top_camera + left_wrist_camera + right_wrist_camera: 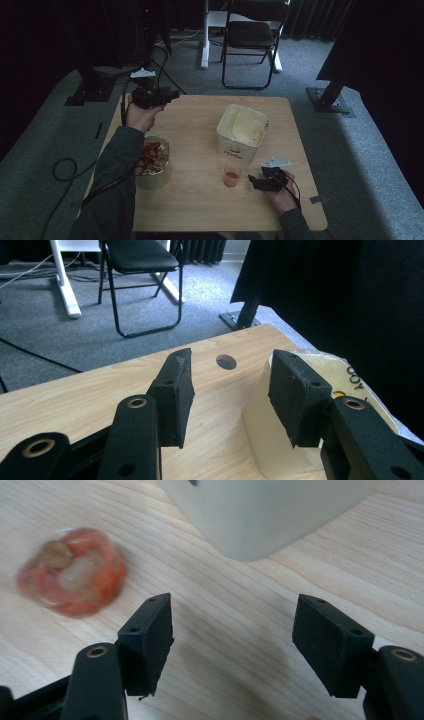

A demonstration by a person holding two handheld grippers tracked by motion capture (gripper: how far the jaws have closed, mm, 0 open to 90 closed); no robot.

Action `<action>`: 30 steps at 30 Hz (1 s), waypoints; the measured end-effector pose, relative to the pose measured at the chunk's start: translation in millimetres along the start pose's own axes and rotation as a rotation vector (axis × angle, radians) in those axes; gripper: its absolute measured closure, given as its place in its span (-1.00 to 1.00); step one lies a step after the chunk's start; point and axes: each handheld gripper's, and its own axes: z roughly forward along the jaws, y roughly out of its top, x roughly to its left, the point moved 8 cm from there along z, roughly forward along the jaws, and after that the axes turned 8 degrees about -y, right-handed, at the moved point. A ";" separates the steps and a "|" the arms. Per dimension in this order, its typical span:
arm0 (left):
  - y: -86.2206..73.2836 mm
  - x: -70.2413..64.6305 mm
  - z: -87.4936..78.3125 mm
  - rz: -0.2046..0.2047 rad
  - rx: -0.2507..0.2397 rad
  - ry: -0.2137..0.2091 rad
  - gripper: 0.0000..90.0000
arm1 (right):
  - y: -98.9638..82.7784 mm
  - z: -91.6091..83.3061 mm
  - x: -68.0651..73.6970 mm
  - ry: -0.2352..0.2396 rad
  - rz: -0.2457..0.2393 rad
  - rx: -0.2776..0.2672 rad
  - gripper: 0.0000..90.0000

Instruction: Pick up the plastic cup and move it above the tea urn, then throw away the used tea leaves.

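Wooden table (200, 200): cream tub (242, 132) centre, small cup (232, 175) of red sauce before it, glass bowl (152, 162) of mixed food at left. Left gripper (172, 94) raised over far-left edge, jaws apart, empty. Right gripper (251, 181) just beside the cup, jaws apart, empty.

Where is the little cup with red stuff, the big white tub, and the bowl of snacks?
little cup (231, 176), high view, on the red stuff inside.
big white tub (235, 147), high view, on its front wall.
bowl of snacks (152, 156), high view, on the snacks inside.
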 end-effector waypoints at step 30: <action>-56.9 16.7 -58.0 -0.006 -0.072 0.035 0.04 | 34.0 -13.5 73.9 0.228 -0.147 -0.138 -0.64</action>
